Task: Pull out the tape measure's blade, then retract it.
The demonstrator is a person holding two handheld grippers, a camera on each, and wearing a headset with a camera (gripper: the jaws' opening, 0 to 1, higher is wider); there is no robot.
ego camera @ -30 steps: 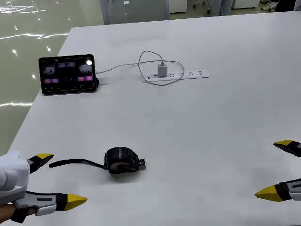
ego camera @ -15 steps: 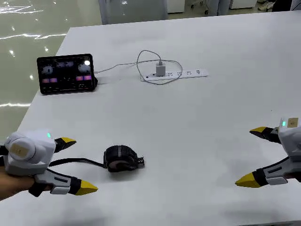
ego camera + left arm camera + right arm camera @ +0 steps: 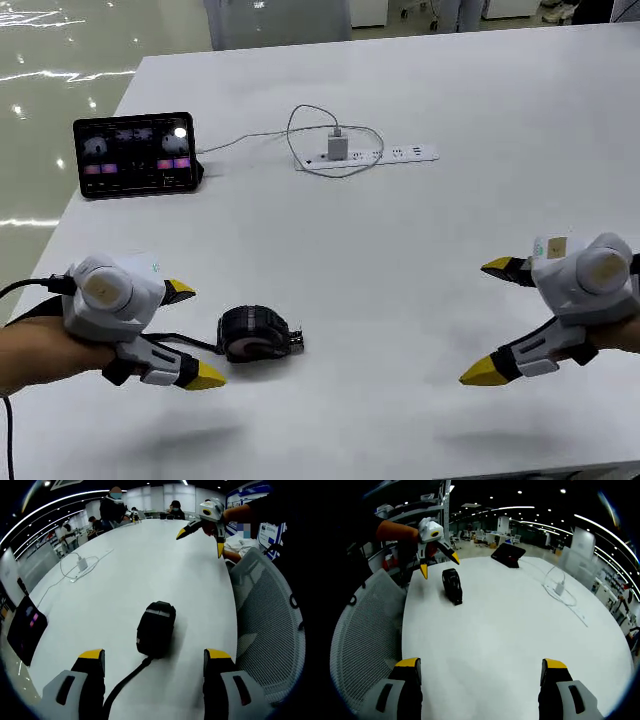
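On the white table (image 3: 420, 230), at 7 o'clock in the head view: black tape measure (image 3: 255, 333), resting on its side, blade wound in with just the hook end showing at the case's 3 o'clock. Black strap (image 3: 127, 681) trailing from the case toward 9 o'clock. Left gripper (image 3: 198, 334) just at 9 o'clock of the case, jaws spread wide either side of the strap, gripping nothing. Right gripper (image 3: 482, 320) at 4 o'clock, well apart from the tape measure, jaws likewise spread wide and empty. At 10 o'clock, a tablet (image 3: 135, 155) propped up with a lit screen. Near 12 o'clock, a white power strip (image 3: 390, 155) with a charger (image 3: 338, 148) plugged in and its cable (image 3: 290, 138) looped around it.
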